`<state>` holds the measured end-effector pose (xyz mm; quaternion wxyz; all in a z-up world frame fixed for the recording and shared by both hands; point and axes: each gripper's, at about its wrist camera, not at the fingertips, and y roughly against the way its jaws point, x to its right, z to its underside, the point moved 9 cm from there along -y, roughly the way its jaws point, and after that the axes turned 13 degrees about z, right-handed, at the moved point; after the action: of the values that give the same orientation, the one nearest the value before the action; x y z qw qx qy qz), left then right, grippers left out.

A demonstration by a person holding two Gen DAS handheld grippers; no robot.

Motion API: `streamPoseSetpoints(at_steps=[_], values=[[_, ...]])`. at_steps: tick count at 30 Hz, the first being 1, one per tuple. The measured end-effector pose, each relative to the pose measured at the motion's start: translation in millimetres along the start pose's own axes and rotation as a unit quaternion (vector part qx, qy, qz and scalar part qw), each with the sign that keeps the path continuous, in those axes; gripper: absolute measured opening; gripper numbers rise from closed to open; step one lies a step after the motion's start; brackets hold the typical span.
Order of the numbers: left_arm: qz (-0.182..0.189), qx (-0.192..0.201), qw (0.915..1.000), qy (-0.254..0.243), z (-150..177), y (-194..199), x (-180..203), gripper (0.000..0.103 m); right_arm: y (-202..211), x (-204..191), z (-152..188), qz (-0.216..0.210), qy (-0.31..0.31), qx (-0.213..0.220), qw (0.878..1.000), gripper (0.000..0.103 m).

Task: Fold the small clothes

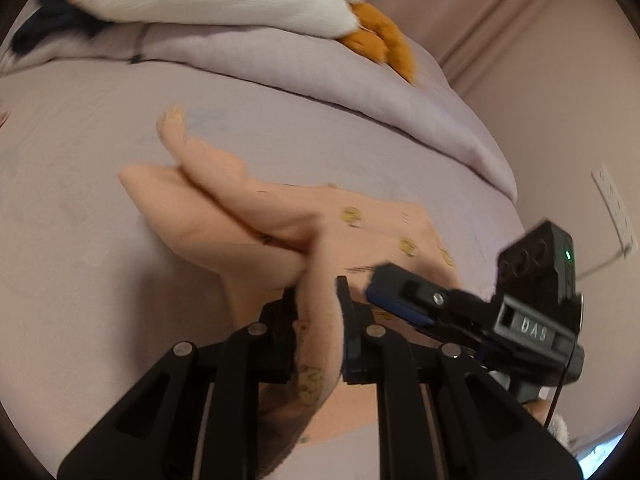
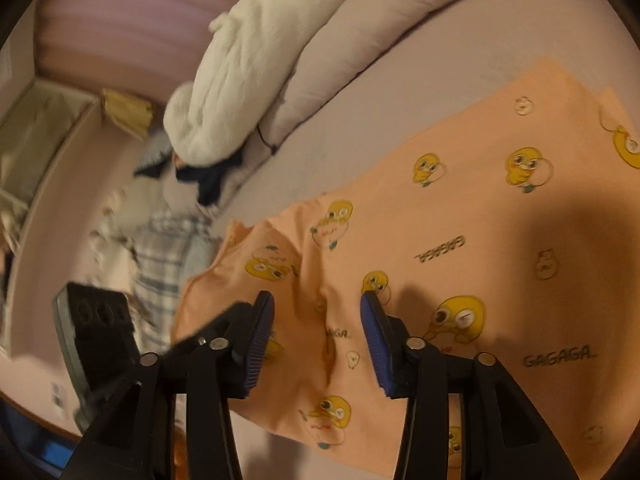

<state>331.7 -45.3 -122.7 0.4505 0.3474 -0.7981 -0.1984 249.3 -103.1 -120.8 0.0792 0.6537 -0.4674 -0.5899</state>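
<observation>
Black left gripper (image 1: 318, 300) fills the bottom of the left wrist view, fingers pinched on a bunched ridge of the peach duck-print garment (image 1: 280, 220), lifting it off the lilac bedsheet (image 1: 80, 240). Fold step looks mid-way: part of the garment is drawn up and over, with a sleeve or leg piece trailing out toward the folded duvet (image 1: 360, 80), blurred so I cannot say which. Right gripper (image 2: 317, 332) has its blue-padded fingers (image 2: 376, 344) spread apart with nothing between them, hovering just above the garment's flat spread (image 2: 460, 208) near a lengthwise crease. Next move, as a guess: right gripper needs to drop onto the fabric near that crease, either to pin it or to pinch an edge, while the left carries its held part across; whichever it is, it has to take only the top layer. Left view shows the grip and the raised fold, plus the right gripper coming in from the side; it hides the print detail. Right view shows the yellow ducks and GAGAGA text, a plaid item (image 2: 168, 256) beyond the garment, and a white plush toy (image 2: 248, 60) on the duvet.
</observation>
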Motion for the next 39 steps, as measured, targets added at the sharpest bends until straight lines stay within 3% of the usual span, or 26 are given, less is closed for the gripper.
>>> streamPoseSetpoints(at_steps=[5, 8, 10, 15, 20, 22, 26, 31, 35, 39], values=[[0.011, -0.053, 0.9982, -0.028, 11, -44, 30, 0.022, 11, 17, -12, -0.046, -0.070, -0.007, 0.996, 0.060], [0.068, -0.067, 0.9954, -0.012, 17, -57, 42, 0.035, 14, 32, -15, -0.055, -0.106, -0.013, 0.993, 0.072], [0.091, -0.075, 0.9929, -0.013, 22, -57, 48, 0.048, 11, 36, -12, -0.058, -0.115, -0.025, 0.991, 0.072], [0.094, -0.059, 0.9938, -0.004, 27, -31, 34, 0.051, 5, 39, -9, -0.025, -0.098, -0.041, 0.994, 0.072], [0.078, -0.025, 0.9961, 0.032, 38, 8, -4, 0.056, -3, 37, -3, 0.045, -0.043, -0.046, 0.997, 0.071], [0.072, -0.024, 0.9958, 0.052, 47, 16, -21, 0.056, -4, 33, -4, 0.075, -0.014, -0.035, 0.996, 0.066], [0.061, -0.030, 0.9954, 0.068, 63, 21, -37, 0.056, -8, 25, -6, 0.156, 0.068, -0.010, 0.985, 0.009], [0.064, -0.036, 0.9951, 0.067, 75, 28, -40, 0.056, 30, 14, -26, 0.173, 0.117, 0.046, 0.977, 0.008], [0.066, -0.037, 0.9951, 0.064, 78, 29, -41, 0.056, 75, 29, -45, 0.200, 0.122, 0.096, 0.967, 0.008], [0.072, -0.039, 0.9944, 0.067, 78, 21, -38, 0.056, 78, 77, -44, 0.232, 0.085, 0.076, 0.966, 0.008]])
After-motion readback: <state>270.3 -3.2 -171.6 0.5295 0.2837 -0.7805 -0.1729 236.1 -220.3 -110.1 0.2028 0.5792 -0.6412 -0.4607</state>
